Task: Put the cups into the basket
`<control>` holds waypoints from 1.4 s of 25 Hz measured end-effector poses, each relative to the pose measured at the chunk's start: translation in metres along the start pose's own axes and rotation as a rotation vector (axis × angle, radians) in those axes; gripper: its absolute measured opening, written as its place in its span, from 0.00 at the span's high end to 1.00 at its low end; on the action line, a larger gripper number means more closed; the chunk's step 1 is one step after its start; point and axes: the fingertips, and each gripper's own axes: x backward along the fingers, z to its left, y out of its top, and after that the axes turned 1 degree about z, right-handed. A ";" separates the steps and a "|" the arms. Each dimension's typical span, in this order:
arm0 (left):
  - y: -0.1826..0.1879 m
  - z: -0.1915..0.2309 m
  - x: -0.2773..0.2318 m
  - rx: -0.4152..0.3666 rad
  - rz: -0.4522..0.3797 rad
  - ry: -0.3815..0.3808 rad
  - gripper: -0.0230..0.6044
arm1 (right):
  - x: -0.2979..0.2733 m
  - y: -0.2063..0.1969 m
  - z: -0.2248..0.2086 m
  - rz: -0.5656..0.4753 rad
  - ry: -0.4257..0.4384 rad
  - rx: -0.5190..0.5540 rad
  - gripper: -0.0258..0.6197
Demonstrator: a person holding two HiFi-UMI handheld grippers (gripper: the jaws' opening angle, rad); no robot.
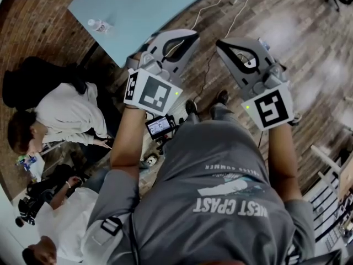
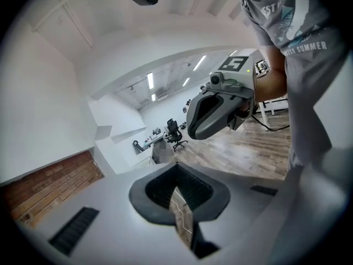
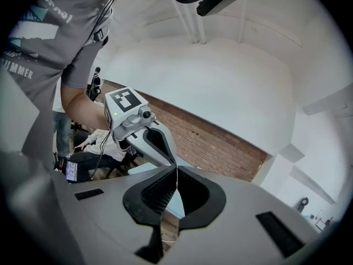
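No cup and no basket shows in any view. Both grippers are held up in front of the person's chest, over a wooden floor. In the head view my left gripper (image 1: 186, 36) and my right gripper (image 1: 223, 44) point away from the body, side by side and apart. In the left gripper view the jaws (image 2: 177, 175) are closed tip to tip with nothing between them, and the right gripper (image 2: 218, 109) hangs ahead. In the right gripper view the jaws (image 3: 176, 175) also meet, holding nothing, with the left gripper (image 3: 144, 139) beyond them.
A light blue table (image 1: 149, 7) with a water bottle (image 1: 99, 25) stands ahead to the left. Two people (image 1: 66, 112) sit low at the left. A small screen device (image 1: 160, 126) hangs at the waist. Cables (image 1: 220, 4) cross the floor. White slatted furniture (image 1: 331, 195) is at the right.
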 end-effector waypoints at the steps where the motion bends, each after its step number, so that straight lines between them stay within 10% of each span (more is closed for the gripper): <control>1: 0.002 0.001 -0.006 -0.001 0.008 0.004 0.96 | 0.002 -0.003 -0.006 -0.008 0.003 -0.002 0.94; 20: 0.023 0.033 -0.088 -0.016 0.093 0.094 0.96 | 0.006 -0.043 -0.080 -0.114 0.099 0.008 0.94; 35: -0.042 0.129 -0.090 0.003 0.022 0.049 0.96 | -0.101 -0.037 -0.117 -0.023 0.045 -0.001 0.94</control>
